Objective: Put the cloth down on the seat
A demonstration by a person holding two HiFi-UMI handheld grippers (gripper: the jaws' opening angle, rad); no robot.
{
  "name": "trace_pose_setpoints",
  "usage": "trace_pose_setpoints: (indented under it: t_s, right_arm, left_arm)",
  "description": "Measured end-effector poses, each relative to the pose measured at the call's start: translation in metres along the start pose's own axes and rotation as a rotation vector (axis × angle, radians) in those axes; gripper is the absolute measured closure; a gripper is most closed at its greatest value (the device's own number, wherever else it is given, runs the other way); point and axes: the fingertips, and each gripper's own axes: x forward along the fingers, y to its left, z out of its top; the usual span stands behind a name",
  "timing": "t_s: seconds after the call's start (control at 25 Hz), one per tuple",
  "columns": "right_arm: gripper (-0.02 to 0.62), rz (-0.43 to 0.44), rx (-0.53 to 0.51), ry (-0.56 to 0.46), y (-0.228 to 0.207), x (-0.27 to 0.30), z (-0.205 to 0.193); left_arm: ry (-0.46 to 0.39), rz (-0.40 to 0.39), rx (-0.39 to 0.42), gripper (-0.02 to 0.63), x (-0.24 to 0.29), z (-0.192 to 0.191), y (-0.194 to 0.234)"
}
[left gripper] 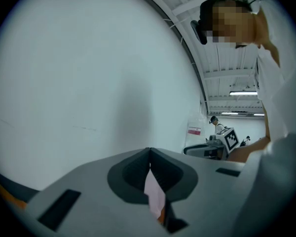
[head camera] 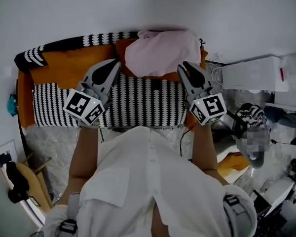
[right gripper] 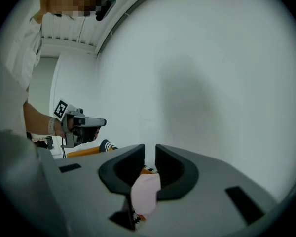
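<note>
A pale pink cloth point(head camera: 160, 53) lies bunched on the back part of the seat point(head camera: 143, 102), a small sofa with orange cushions and a black-and-white patterned pad. My left gripper point(head camera: 117, 63) hovers just left of the cloth, its jaws shut with nothing seen between the tips point(left gripper: 149, 151). My right gripper point(head camera: 183, 65) hangs at the cloth's right edge; its jaws point(right gripper: 149, 152) stand a narrow gap apart with only the wall showing through. Both gripper views show the pink cloth point(left gripper: 155, 196) point(right gripper: 145, 191) below, past the jaws.
A white wall rises right behind the seat. White boxes point(head camera: 251, 73) and cables crowd the floor on the right. A wooden frame point(head camera: 34, 181) leans at the lower left. The person's white shirt point(head camera: 153, 181) fills the foreground.
</note>
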Motion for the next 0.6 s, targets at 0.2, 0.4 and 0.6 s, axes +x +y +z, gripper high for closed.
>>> trace_pose_setpoints:
  t_s: [0.2,0.4,0.6]
  right_arm:
    - [0.584,-0.036,-0.005,-0.047,0.014,-0.018,0.011]
    - [0.586,-0.061,0.006,-0.060,0.014,-0.022,0.014]
    - [0.586,-0.046,-0.032,-0.038,0.022,-0.008,0.017]
  left_arm:
    - [-0.007,0.006,0.012,0.589,-0.020,0.006,-0.001]
    - [-0.014,0.050,0.004,0.589,-0.042,0.009,0.013]
    - [-0.021,0.087,-0.012,0.589,-0.058,0.009,0.028]
